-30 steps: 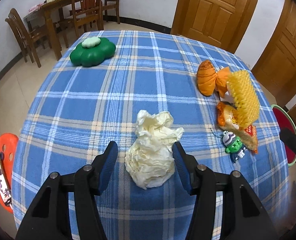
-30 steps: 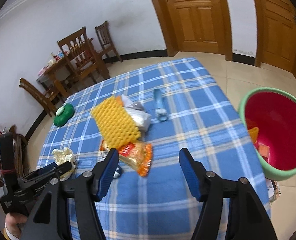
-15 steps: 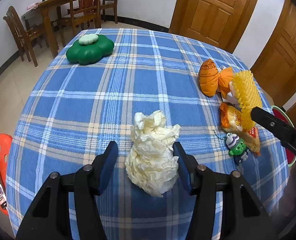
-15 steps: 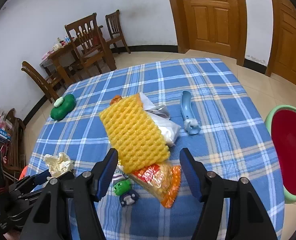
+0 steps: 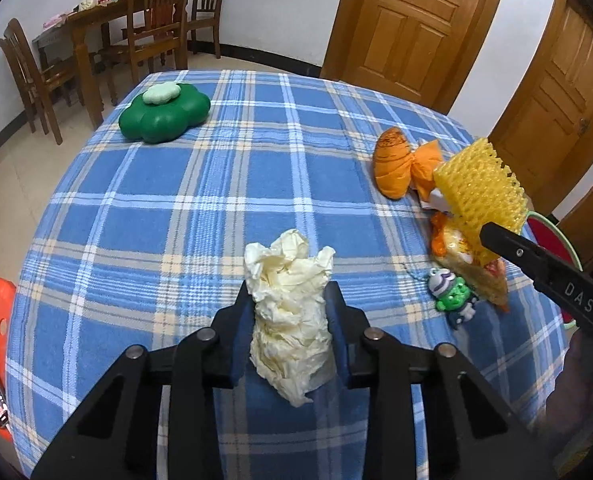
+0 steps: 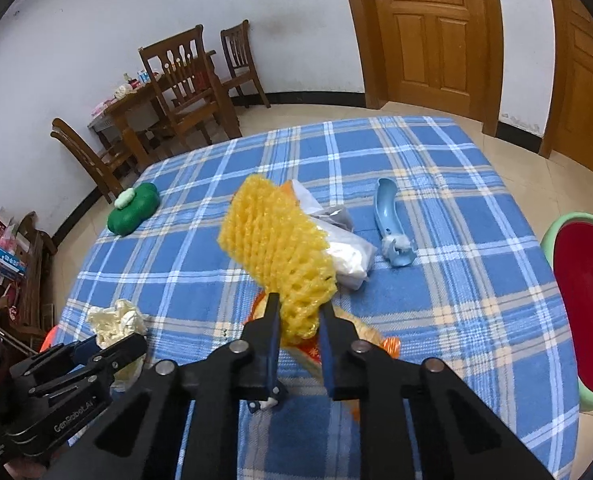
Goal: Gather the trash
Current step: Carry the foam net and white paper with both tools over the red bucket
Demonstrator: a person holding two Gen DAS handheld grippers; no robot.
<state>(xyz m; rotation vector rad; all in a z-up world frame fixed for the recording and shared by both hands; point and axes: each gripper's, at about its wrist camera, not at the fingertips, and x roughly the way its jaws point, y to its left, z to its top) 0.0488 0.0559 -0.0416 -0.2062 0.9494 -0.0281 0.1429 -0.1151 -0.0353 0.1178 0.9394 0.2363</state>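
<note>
Both tongs clamped on trash at once, bin waiting off the table's right edge.

The left gripper (image 5: 289, 322) had just closed, narrow, on the crumpled paper (image 5: 290, 312) near the table's (image 5: 216, 184) front edge, pinching its middle so the wad would lift whole. The right gripper (image 6: 298, 334) had just squeezed nearly shut on the low end of the yellow foam net (image 6: 276, 248), which stood up over the snack packet (image 5: 472, 264). The red bin (image 6: 588, 316) sat just past the right side. "DAS" read on one arm, "GenRobot.AI" on the other.
</note>
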